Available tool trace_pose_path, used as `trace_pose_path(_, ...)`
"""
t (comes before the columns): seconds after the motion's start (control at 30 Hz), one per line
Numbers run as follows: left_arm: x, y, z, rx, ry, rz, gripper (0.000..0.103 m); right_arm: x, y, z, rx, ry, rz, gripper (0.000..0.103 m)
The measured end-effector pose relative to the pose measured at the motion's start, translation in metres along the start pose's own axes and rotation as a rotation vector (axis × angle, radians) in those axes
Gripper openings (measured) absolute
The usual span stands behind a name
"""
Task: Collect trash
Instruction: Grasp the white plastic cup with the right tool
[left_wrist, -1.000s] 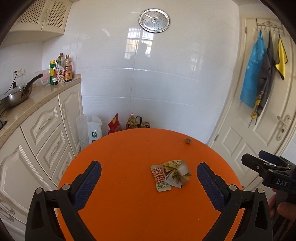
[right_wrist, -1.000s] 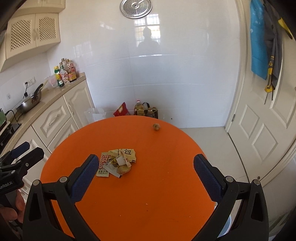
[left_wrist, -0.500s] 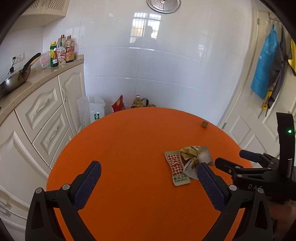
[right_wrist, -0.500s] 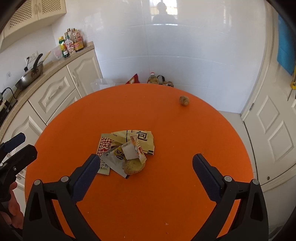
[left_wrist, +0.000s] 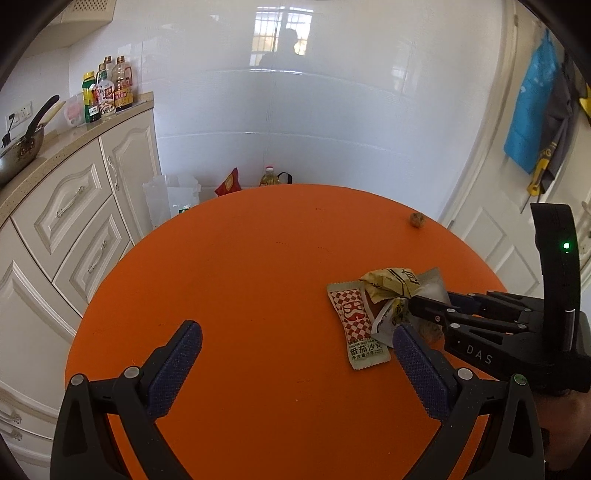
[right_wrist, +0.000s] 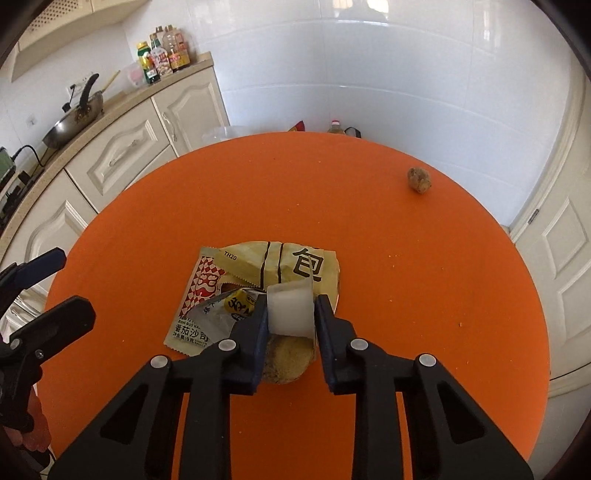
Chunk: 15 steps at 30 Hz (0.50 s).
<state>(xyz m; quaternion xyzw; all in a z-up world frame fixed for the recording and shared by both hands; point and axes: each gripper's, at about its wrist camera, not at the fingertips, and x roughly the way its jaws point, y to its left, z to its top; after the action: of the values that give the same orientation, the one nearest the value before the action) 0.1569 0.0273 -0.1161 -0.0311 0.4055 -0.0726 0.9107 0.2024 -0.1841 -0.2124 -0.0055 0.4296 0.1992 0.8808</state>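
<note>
A heap of trash lies on the round orange table (right_wrist: 369, 229): a red-checked sauce sachet (right_wrist: 201, 291), a yellow wrapper (right_wrist: 288, 262), a silver wrapper (right_wrist: 218, 314) and a brown food lump (right_wrist: 286, 358). My right gripper (right_wrist: 290, 306) is closing, and its pads touch both sides of a white wrapper piece (right_wrist: 290, 310) on top of the lump. The left wrist view shows that gripper (left_wrist: 413, 306) at the heap (left_wrist: 391, 282). My left gripper (left_wrist: 295, 354) is open over bare table left of the sachet (left_wrist: 354, 314), holding nothing. A small brown lump (right_wrist: 419, 180) lies apart at the far right.
Cream cabinets (left_wrist: 74, 206) with a wok (right_wrist: 72, 123) and bottles (left_wrist: 107, 94) run along the left. A white door (right_wrist: 565, 266) is close on the right. Beyond the table's far edge, a white bag (left_wrist: 170, 199), a red packet and an oil bottle sit on the floor.
Both grippers came down closer to the table. The right gripper's wide-open jaws have closed in on the white wrapper piece. The heap now sits further right in the left wrist view.
</note>
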Motion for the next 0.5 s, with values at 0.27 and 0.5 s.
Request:
trace_pose_path(0.27,0.031,-0.015,0.01,0.07,0.026,-0.047,0.102,-0.026,-0.026,-0.014,0.099,-0.042,0.022,0.023)
trace_pose_path(0.5,0.072,-0.035,0.023,0.156,0.049,-0.061,0.1,-0.041,-0.047,-0.022,0.15,-0.056,0.009,0.023)
